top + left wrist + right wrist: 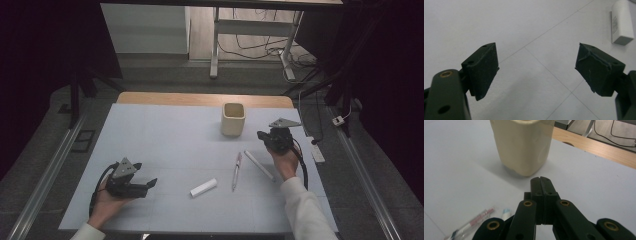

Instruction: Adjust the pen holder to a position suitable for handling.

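My right gripper has jaws pressed together, empty, just near of the cream cup at far centre. Pink pen and white pen lie near-right, probably cup-bound. Left gripper spread apart, idle near-left, white tube to its right.

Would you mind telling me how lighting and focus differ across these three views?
High view: table evenly lit, surroundings nearly black. Left gripper view: soft focus, the white block glares slightly. Right gripper view: the cream cup casts a soft shadow; the pens at the edge blur.
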A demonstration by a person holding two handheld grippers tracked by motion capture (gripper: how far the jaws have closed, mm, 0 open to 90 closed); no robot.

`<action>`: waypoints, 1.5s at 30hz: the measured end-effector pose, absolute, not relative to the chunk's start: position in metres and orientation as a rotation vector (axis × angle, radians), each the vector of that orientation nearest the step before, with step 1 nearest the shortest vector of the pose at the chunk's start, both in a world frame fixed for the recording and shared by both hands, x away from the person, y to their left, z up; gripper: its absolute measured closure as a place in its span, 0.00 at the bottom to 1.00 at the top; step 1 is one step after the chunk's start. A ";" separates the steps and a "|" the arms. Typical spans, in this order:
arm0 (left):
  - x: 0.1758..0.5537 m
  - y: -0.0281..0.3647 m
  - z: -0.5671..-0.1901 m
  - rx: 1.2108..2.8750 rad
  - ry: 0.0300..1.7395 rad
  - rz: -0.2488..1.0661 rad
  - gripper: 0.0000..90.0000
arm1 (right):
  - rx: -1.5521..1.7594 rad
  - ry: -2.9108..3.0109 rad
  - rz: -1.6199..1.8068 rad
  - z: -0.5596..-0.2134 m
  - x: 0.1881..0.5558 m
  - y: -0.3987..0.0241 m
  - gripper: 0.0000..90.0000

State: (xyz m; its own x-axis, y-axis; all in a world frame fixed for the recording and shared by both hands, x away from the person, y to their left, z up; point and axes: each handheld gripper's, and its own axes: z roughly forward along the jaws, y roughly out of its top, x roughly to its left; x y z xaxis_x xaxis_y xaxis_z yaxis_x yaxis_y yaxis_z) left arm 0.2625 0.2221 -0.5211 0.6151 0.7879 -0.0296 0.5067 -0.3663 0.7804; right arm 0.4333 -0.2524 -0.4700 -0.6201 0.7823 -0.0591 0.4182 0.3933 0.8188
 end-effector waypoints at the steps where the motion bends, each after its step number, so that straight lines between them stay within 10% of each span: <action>1: 0.263 0.222 -0.521 2.047 1.016 0.451 0.20 | 1.026 2.219 1.113 -0.470 0.435 -0.250 1.00; 45: 0.266 0.225 -0.527 2.052 1.023 0.416 0.20 | 1.109 2.242 0.959 -0.492 0.504 -0.206 0.99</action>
State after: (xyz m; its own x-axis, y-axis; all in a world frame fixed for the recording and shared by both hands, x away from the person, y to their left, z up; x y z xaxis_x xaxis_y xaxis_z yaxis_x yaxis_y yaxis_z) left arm 0.2665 0.2248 -0.5271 0.6209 0.7821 -0.0527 0.5228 -0.3630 0.7714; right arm 0.5037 -0.2058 -0.4916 -0.5699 0.8164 -0.0926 0.4970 0.4323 0.7524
